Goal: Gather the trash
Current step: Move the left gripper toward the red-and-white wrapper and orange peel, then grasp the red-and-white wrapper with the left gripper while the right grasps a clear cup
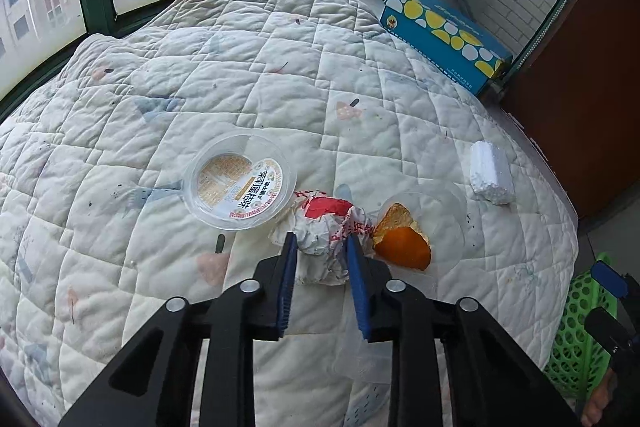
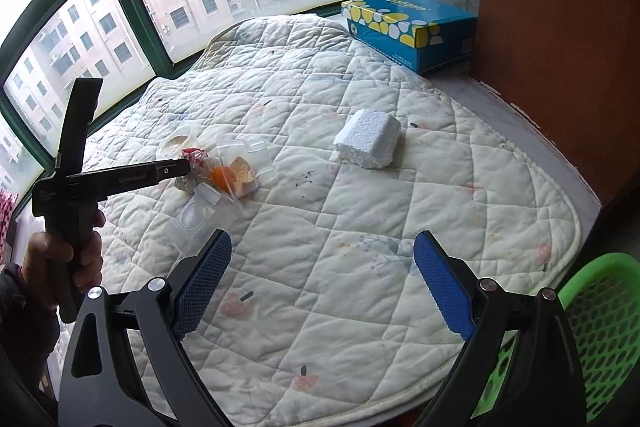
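Note:
A crumpled white and red wrapper (image 1: 320, 227) lies on the quilted mat (image 1: 200, 87). My left gripper (image 1: 322, 245) has a blue pad on each side of it and is closed on it. In the right wrist view the left gripper (image 2: 182, 167) reaches the wrapper (image 2: 194, 157). Orange peel (image 1: 404, 239) lies in a clear plastic tray just right of the wrapper. A round clear lid with a printed label (image 1: 240, 183) lies to its left. A white foam block (image 1: 490, 173) (image 2: 368, 139) lies further right. My right gripper (image 2: 322, 259) is open and empty above the mat's near edge.
A green mesh basket (image 2: 600, 327) (image 1: 576, 327) stands at the mat's right edge. A blue tissue box (image 1: 444, 35) (image 2: 408, 27) sits at the back right by the window. A brown panel (image 2: 560, 27) rises on the right.

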A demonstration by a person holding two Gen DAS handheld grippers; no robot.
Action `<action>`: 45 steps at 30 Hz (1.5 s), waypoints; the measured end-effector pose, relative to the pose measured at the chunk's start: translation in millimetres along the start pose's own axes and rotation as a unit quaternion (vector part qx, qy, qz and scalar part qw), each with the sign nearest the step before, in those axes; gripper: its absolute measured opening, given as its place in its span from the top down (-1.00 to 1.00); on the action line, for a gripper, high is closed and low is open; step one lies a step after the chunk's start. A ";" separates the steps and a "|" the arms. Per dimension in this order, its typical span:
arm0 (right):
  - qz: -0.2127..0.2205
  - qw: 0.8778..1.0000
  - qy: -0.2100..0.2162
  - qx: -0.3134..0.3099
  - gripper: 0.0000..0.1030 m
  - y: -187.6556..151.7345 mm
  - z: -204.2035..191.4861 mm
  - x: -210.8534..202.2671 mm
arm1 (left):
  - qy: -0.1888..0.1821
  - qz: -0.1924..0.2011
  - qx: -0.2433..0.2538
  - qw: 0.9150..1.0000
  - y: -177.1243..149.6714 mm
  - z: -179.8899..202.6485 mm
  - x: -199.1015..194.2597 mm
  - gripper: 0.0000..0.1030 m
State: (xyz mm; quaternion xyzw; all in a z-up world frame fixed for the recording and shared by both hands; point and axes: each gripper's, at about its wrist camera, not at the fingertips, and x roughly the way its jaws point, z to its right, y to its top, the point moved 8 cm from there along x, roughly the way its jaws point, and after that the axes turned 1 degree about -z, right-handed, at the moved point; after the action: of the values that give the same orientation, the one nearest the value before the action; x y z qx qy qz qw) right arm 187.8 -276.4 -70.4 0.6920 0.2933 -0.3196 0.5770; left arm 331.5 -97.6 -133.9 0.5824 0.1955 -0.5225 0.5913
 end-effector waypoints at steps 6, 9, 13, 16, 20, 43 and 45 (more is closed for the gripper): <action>-0.013 0.999 0.032 -0.013 -0.78 12.8 -24.4 27.5 | -0.010 0.014 0.011 1.000 -4.7 0.2 -18.0 0.73; -0.022 0.998 0.047 -0.019 -0.77 20.2 -35.5 44.9 | -0.014 0.023 0.016 1.000 -5.4 -1.2 -27.8 0.73; -0.033 0.997 0.067 -0.020 -0.70 31.7 -45.6 68.7 | -0.020 0.030 0.014 0.999 -6.2 -6.7 -38.5 0.73; -0.043 0.995 0.083 -0.015 -0.67 40.3 -50.3 86.6 | -0.023 0.034 0.012 0.999 -6.7 -10.5 -44.5 0.73; -0.059 0.993 0.104 -0.004 -0.63 49.7 -53.2 107.4 | -0.021 0.041 0.011 0.999 -7.1 -16.7 -52.4 0.73; 0.018 0.991 -0.007 -0.132 -0.02 54.7 -75.5 72.3 | -0.016 0.062 -0.001 0.998 -12.2 -23.7 -80.3 0.73; 0.033 0.988 -0.028 -0.150 -0.02 52.5 -76.9 61.6 | -0.018 0.067 0.001 0.998 -13.2 -19.3 -86.4 0.73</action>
State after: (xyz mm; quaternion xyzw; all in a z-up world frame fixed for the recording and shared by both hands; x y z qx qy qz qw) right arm 274.8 -206.8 -76.5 0.5980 0.2989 -0.2723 0.6921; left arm 295.0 -43.8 -72.5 0.5855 0.1447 -0.4922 0.6277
